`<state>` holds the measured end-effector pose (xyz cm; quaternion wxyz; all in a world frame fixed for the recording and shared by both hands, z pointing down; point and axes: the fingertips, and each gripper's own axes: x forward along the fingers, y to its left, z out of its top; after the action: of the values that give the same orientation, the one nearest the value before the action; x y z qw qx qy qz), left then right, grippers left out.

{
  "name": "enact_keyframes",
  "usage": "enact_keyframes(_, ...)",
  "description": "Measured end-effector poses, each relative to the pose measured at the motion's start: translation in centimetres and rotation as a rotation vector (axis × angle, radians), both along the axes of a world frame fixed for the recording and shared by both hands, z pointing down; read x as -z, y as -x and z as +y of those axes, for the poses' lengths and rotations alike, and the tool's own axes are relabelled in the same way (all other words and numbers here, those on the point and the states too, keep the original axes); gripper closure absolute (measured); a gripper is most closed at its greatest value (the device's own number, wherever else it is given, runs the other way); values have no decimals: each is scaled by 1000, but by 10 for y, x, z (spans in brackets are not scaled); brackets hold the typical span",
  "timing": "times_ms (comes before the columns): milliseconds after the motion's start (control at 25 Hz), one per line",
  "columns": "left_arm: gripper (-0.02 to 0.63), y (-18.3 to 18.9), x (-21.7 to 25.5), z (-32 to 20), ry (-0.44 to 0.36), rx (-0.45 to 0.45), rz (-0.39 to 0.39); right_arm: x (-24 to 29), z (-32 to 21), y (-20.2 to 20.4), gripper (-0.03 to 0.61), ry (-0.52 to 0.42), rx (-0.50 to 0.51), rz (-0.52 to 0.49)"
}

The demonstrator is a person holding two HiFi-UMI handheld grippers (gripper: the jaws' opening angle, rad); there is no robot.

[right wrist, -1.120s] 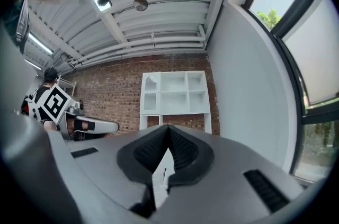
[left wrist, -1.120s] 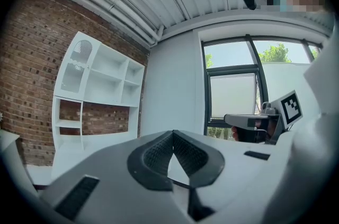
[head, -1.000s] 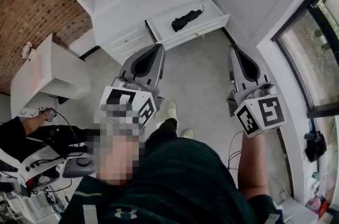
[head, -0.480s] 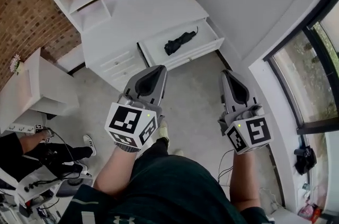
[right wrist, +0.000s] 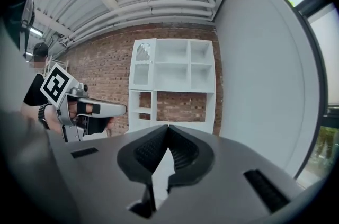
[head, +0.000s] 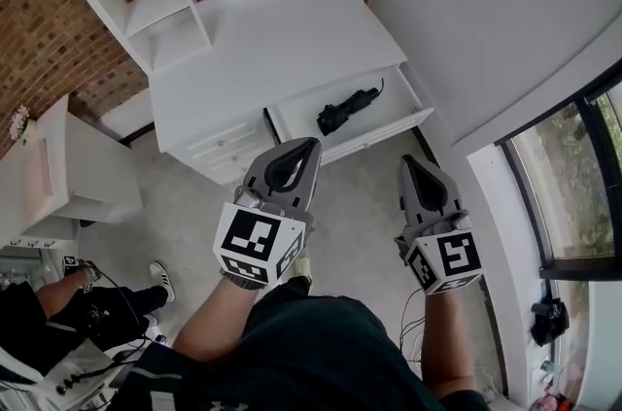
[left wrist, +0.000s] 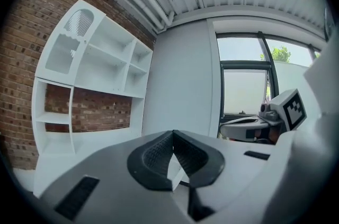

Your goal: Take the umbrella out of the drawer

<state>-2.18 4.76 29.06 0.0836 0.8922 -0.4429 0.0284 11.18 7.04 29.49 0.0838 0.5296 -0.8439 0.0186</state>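
Umbrella (head: 348, 111), black, folded, lies mid open drawer (head: 381, 137); L gripper (head: 311, 145) & R gripper (head: 406, 160) both pinched closed, empty, short of drawer front; risk: arriving w/ jaws unopened shoves it, no grip.

No words, nos. or brand names legible. Only black-and-white square code markers, not text: on the left cube (head: 258, 246) behind the left claw (head: 311, 145), & on the right cube (head: 445, 261) behind the right claw (head: 407, 160).
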Motion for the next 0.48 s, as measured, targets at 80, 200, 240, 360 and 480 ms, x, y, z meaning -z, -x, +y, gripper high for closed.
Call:
enact_keyframes(80, 607, 7, -6, -16, 5, -4, 1, -8, -17, 13, 577, 22, 11, 8)
enact_keyframes(200, 607, 20, -17, -39, 16, 7, -3, -21, -39, 31, 577, 60, 32, 20)
enact_keyframes(240, 607, 22, -21, -46, 23, 11, -3, -22, -46, 33, 577, 65, 33, 22)
enact_keyframes(360, 607, 22, -32, -64, 38, 21, 0, -24, -66, 30, 577, 76, 31, 27)
enact_keyframes(480, 607, 15, -44, -80, 59, 25, 3, -35, -88, 26, 577, 64, 57, 14)
